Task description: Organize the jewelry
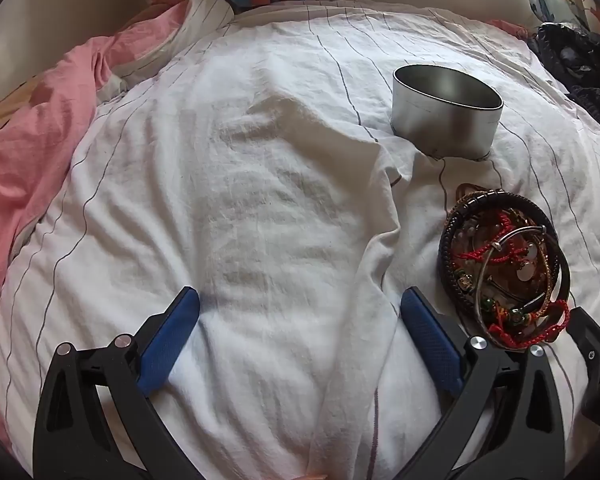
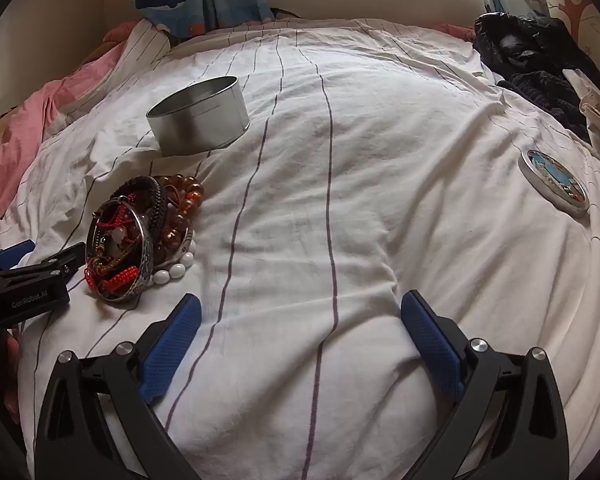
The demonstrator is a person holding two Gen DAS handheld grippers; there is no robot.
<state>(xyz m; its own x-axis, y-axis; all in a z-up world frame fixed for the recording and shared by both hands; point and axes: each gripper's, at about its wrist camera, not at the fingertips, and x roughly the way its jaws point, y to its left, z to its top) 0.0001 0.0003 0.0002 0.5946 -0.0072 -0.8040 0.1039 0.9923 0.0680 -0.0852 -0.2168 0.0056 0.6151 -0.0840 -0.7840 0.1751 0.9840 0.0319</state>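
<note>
A tangled heap of jewelry, with dark braided bangles, red cords, amber and white beads, lies on the white striped bedsheet, at seven o'clock from the round open silver metal tin. The round decorated tin lid lies well apart at three o'clock. The left gripper and right gripper both gape wide, holding nothing.

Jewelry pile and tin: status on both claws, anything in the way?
Left claw and right claw open, empty, over the sheet. Jewelry pile heaped beside open tin, untouched. Lid lies apart. Path clear.
</note>
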